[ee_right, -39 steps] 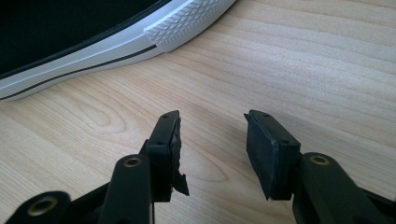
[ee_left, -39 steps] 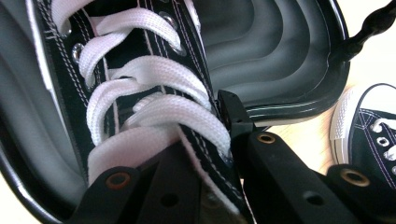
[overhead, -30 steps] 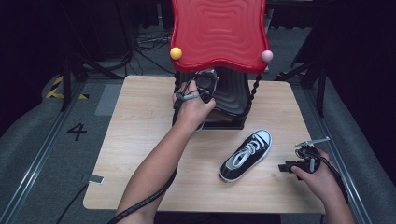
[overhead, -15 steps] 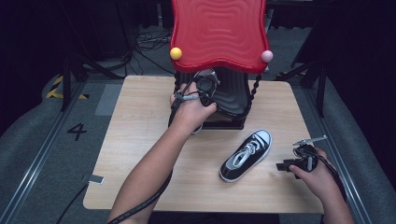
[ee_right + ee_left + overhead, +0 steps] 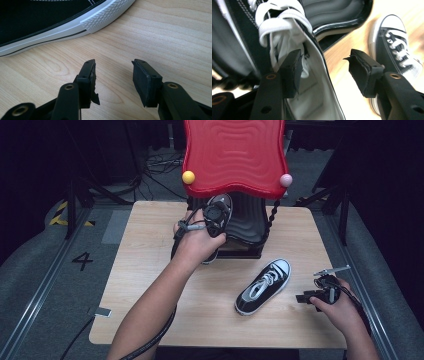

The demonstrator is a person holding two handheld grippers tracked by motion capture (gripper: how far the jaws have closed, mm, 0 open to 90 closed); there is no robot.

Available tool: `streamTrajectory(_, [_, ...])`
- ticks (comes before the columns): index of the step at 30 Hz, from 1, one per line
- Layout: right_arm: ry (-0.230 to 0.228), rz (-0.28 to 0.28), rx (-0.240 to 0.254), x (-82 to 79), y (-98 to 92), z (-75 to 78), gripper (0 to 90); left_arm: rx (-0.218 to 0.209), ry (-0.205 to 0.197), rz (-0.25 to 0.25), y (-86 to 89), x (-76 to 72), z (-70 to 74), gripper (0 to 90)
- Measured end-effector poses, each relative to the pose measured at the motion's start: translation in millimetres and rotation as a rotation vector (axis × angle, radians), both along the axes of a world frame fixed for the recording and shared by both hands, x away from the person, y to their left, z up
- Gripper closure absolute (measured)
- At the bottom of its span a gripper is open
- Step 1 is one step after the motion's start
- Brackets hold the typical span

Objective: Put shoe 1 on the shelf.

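Behind the left hand (image 5: pixel 197 242), a sneaker (image 5: pixel 218 215) half hidden.

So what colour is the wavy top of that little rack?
Red top, clearest in the high view.

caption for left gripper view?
Open left gripper straddling a black sneaker's collar; second sneaker on the table.

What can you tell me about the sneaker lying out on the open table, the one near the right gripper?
The sneaker is a black low-top that looks like canvas, with a white rubber toe cap, a white sole edge with a thin black stripe, and white laces. It rests sole-down on the wooden table, lying diagonally with its toe toward the far right and its heel toward the person. Nothing grips it; the right gripper sits just beside it with open, empty jaws.
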State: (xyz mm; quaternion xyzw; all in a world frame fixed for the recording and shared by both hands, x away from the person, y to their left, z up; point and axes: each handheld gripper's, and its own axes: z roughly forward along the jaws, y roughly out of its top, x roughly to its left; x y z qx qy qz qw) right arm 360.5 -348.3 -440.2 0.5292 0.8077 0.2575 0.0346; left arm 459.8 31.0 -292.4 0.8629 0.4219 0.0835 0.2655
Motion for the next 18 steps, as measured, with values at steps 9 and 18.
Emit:
streamTrajectory(9, [0.003,0.002,-0.003,0.1,1.9,-0.8,54.1,-0.05,0.005,-0.086,30.7,-39.3,14.5,72.5])
streamTrajectory(18, [0.004,-0.004,-0.002,0.2,0.4,-1.2,54.2,-0.012,0.041,-0.12,52.5,-69.2,1.9,89.8])
